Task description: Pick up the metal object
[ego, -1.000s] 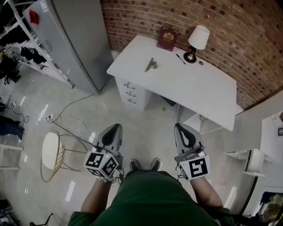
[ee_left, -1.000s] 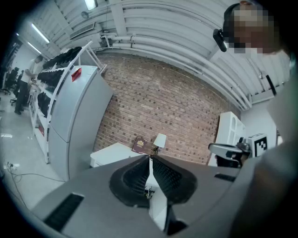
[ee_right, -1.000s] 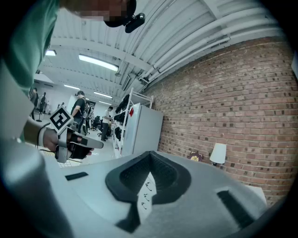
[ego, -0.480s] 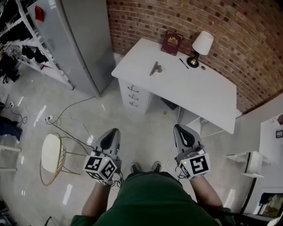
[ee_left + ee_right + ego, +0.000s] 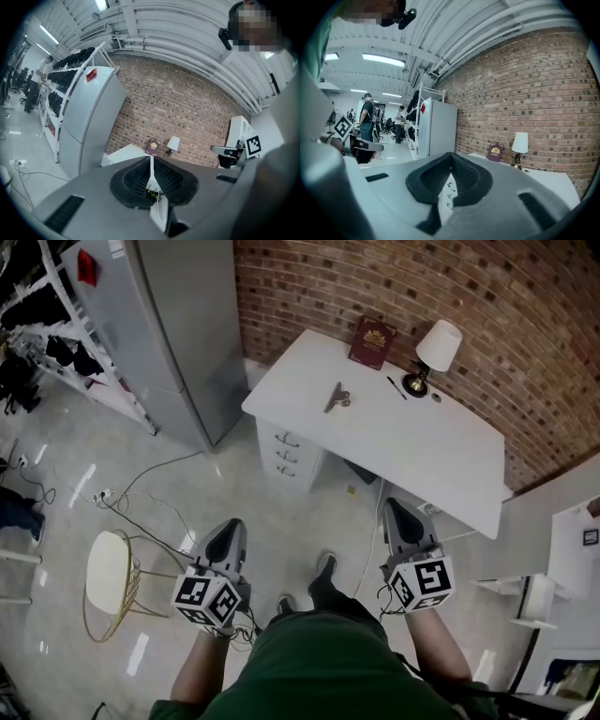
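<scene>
A small metal object (image 5: 337,397) lies on the white desk (image 5: 441,451) against the brick wall, far ahead of both grippers. My left gripper (image 5: 228,532) hangs over the floor at lower left, shut and holding nothing. My right gripper (image 5: 397,514) is level with it at lower right, near the desk's front edge, also shut and holding nothing. In the left gripper view the jaws (image 5: 151,159) meet in front of the desk (image 5: 123,153). In the right gripper view the shut jaws (image 5: 451,157) point toward the desk (image 5: 543,179).
On the desk stand a dark red book (image 5: 371,341), a white-shaded lamp (image 5: 436,351) and a pen (image 5: 397,388). Desk drawers (image 5: 289,454) face me. A tall grey cabinet (image 5: 164,324), a wire-legged stool (image 5: 111,568) and floor cables (image 5: 141,493) are on the left. People stand in the distance (image 5: 365,124).
The desk has come lower and nearer in the head view as the person steps forward, one foot now ahead. Both grippers stay shut and have shifted slightly lower.
</scene>
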